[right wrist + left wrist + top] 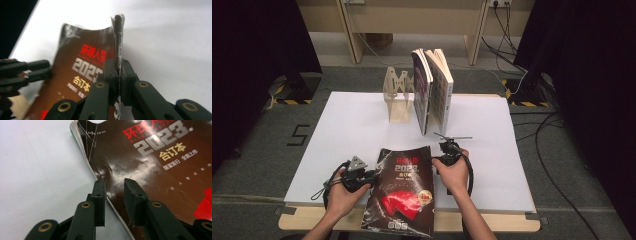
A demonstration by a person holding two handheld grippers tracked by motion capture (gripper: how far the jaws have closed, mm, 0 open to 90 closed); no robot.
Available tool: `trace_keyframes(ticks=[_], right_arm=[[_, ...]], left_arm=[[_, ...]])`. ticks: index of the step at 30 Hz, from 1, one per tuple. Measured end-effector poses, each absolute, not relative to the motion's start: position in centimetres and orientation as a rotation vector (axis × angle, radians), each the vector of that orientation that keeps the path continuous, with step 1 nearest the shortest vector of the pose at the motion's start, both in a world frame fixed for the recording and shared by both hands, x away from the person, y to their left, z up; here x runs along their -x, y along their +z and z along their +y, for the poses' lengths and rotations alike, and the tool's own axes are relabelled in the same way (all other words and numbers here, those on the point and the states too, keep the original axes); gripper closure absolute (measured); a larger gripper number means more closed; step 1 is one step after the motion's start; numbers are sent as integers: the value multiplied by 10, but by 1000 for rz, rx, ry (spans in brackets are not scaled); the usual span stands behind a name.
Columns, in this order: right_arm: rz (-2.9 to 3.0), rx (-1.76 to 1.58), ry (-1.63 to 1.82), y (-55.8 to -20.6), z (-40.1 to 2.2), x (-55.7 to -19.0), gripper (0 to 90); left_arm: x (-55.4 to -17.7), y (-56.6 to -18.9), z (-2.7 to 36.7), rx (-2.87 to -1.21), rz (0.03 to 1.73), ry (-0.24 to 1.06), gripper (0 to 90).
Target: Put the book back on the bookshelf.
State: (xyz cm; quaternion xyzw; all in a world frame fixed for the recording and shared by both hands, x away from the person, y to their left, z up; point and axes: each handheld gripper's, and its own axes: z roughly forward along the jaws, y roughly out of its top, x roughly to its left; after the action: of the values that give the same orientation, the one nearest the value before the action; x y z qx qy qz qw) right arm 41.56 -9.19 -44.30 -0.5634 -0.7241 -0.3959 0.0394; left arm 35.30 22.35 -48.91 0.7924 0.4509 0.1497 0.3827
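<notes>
A dark glossy book (404,195) with red and white print lies on the white tabletop (347,130) near the front edge. My right gripper (437,159) is at its upper right corner. In the right gripper view that gripper (117,62) is shut on the book's thin right edge (119,37), which stands lifted between the jaws. My left gripper (371,176) is at the book's left edge. Its jaws (114,182) stand apart astride that edge, one over the white surface, one over the cover (155,170). The left gripper's jaws (27,71) also appear in the right gripper view.
At the back of the table stands a wooden book rack (396,95). Two upright books (433,92) lean just right of it. Cables (557,165) run over the floor to the right of the table.
</notes>
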Motion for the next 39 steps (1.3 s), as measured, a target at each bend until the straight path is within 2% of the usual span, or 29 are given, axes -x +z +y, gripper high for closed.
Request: trace_keyframes(ticks=[10,18,27,39], right_arm=[[-2191,1717,-1431,-404,-91,-405,875],[-2180,1720,-1555,-383,-95,-404,876],[-2212,1714,-1646,-366,-87,-404,875],[-2221,1740,-1754,-354,-76,-406,875]], left_arm=[[-353,-471,233,-1897,1119,449,552],[-358,-462,235,-1847,1119,444,435],[-360,-454,232,-1829,1062,484,438],[-363,-445,223,-1821,1015,468,445]])
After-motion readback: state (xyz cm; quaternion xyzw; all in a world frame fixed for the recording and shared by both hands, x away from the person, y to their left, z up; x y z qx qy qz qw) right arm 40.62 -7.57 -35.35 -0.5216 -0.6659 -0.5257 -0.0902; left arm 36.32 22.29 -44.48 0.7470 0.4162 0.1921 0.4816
